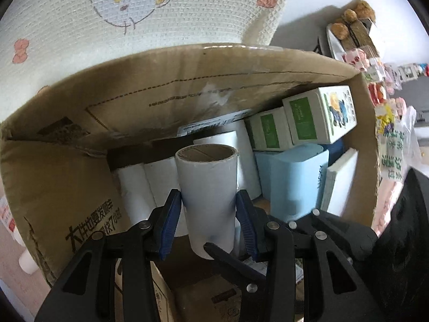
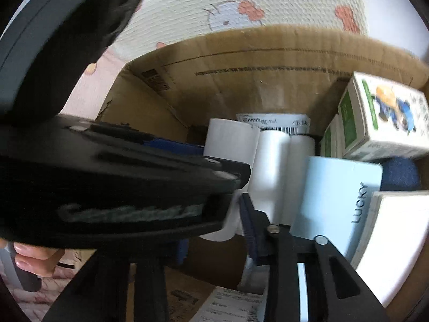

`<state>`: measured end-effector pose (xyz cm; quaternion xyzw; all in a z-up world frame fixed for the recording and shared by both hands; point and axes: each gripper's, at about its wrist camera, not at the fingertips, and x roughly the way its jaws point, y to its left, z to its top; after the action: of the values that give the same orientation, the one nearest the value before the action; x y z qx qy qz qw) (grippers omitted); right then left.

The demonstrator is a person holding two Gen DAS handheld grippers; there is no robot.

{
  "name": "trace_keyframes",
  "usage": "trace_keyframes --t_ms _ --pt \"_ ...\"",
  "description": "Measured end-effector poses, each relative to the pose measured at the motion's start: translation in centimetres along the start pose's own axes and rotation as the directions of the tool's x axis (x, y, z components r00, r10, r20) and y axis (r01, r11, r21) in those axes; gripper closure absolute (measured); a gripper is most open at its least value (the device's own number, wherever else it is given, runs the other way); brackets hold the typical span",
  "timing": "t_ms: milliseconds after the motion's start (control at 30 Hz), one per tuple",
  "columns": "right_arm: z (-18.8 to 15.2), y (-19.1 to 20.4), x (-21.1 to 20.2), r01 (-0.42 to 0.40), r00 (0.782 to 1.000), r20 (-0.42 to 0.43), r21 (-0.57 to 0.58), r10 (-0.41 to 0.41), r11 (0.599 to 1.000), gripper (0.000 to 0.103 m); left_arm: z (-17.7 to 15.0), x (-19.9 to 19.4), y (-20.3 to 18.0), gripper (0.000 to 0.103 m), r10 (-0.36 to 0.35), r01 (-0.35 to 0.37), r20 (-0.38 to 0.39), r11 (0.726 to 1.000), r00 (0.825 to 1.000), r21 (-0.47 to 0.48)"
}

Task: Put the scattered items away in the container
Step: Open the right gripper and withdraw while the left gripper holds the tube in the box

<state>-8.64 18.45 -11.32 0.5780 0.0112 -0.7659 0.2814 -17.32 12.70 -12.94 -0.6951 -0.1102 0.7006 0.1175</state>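
Left wrist view: left gripper (image 1: 209, 220) clamps white paper roll (image 1: 207, 187) upright over cardboard box (image 1: 67, 166), near stacked rolls (image 1: 150, 182). Right gripper (image 2: 214, 230) jaws closed, seemingly empty. Risk: roll lands tilted on stack, tips onto blue box (image 1: 295, 182).

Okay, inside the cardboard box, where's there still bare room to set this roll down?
Bare floor shows between the white rolls and the light blue box, under the held roll. The right side, green-and-white cartons stacked above, is crowded.
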Motion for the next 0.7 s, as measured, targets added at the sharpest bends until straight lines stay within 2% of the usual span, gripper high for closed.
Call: trace_keyframes --t_ms 267,500,700 --pt "-0.2 0.0 -0.8 0.027 0.999 -0.023 -0.039 -0.028 0.999 0.075 0.4 1.3 0.2 0.057 0.054 -0.056 -0.037 0.996 0.998 -0.064" --pt "-0.4 0.0 -2.8 0.109 0.994 0.016 -0.079 -0.108 0.991 0.075 1.0 2.3 0.1 0.057 0.121 -0.124 -0.039 0.989 0.992 -0.076" --pt "-0.6 0.2 -3.6 0.183 0.983 0.037 -0.122 -0.180 0.975 0.074 1.1 2.5 0.0 0.055 0.135 -0.139 -0.054 0.988 0.989 -0.071"
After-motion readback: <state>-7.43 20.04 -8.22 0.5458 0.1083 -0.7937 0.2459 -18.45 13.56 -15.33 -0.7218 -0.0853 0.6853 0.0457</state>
